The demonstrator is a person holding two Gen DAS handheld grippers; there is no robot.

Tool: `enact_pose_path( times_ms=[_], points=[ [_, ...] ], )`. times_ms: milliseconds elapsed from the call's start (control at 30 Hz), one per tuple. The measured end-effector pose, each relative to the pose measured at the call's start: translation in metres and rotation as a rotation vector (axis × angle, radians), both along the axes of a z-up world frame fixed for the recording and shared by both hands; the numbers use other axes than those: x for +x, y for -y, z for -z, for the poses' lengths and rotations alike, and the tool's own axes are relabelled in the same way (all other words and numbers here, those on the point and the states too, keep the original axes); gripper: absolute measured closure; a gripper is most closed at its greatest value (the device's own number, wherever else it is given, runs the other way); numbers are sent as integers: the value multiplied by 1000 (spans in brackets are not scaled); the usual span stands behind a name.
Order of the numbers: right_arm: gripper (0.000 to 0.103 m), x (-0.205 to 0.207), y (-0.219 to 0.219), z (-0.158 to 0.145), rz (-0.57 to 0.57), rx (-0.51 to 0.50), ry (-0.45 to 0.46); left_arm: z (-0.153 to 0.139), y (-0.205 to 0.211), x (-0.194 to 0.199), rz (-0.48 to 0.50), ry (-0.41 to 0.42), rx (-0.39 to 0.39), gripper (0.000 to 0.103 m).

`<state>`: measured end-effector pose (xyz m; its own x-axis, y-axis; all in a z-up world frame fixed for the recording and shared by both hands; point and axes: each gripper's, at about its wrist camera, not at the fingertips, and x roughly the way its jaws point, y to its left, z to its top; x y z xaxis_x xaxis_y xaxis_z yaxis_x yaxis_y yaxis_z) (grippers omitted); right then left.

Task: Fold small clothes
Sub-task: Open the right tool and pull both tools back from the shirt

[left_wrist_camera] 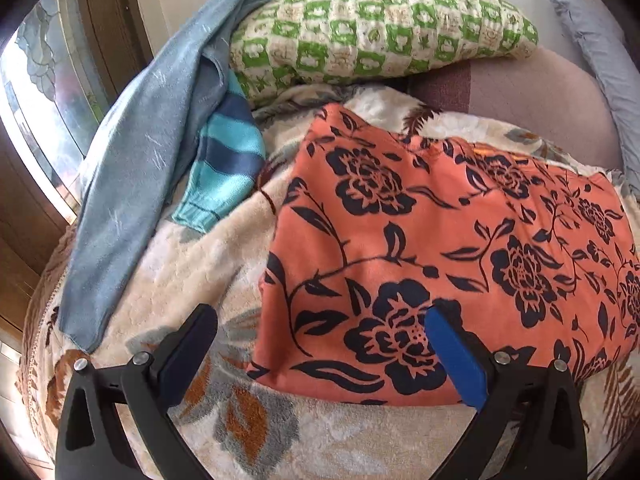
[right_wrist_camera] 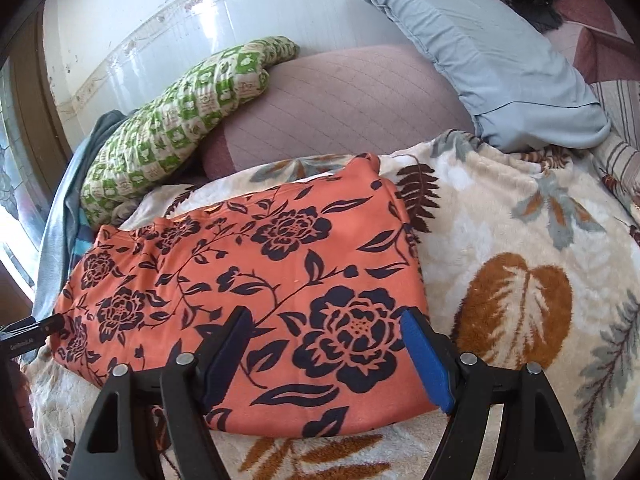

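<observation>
An orange garment with dark navy flowers (left_wrist_camera: 420,240) (right_wrist_camera: 248,280) lies folded into a flat rectangle on a cream leaf-print fleece blanket (left_wrist_camera: 192,256) (right_wrist_camera: 500,220). My left gripper (left_wrist_camera: 320,320) is open and straddles the garment's near left corner, one finger over the blanket and the other over the cloth. My right gripper (right_wrist_camera: 326,320) is open too, with both fingers over the garment's near right part beside its right edge. Neither holds any cloth. In the right wrist view a dark fingertip (right_wrist_camera: 52,322) of the left gripper shows at the garment's left end.
A long grey-blue cloth (left_wrist_camera: 132,184) and a teal-and-navy striped knit (left_wrist_camera: 228,160) lie at the left. Behind stand a green checked pillow (left_wrist_camera: 380,28) (right_wrist_camera: 172,128), a mauve mattress (right_wrist_camera: 340,108) and a light blue pillow (right_wrist_camera: 500,60). A window (left_wrist_camera: 44,92) is at far left.
</observation>
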<state>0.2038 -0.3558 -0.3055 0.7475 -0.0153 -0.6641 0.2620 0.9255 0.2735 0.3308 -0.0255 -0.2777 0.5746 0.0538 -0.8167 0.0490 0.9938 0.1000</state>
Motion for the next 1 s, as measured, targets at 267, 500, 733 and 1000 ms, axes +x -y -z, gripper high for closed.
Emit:
enact_pose_path(
  times_ms=[267, 500, 733, 1000],
  points=[
    [24, 9, -13, 19, 8, -8, -135, 14, -10, -3, -41, -121, -60, 0],
    [24, -9, -27, -8, 1, -1, -18, -12, -18, -27, -58, -23, -74, 0],
    [24, -7, -57, -5, -52, 18, -49, -18, -16, -50, -38, 4, -47, 0],
    [23, -8, -66, 24, -53, 28, -156, 7, -17, -67, -77, -77, -46, 0]
  ],
)
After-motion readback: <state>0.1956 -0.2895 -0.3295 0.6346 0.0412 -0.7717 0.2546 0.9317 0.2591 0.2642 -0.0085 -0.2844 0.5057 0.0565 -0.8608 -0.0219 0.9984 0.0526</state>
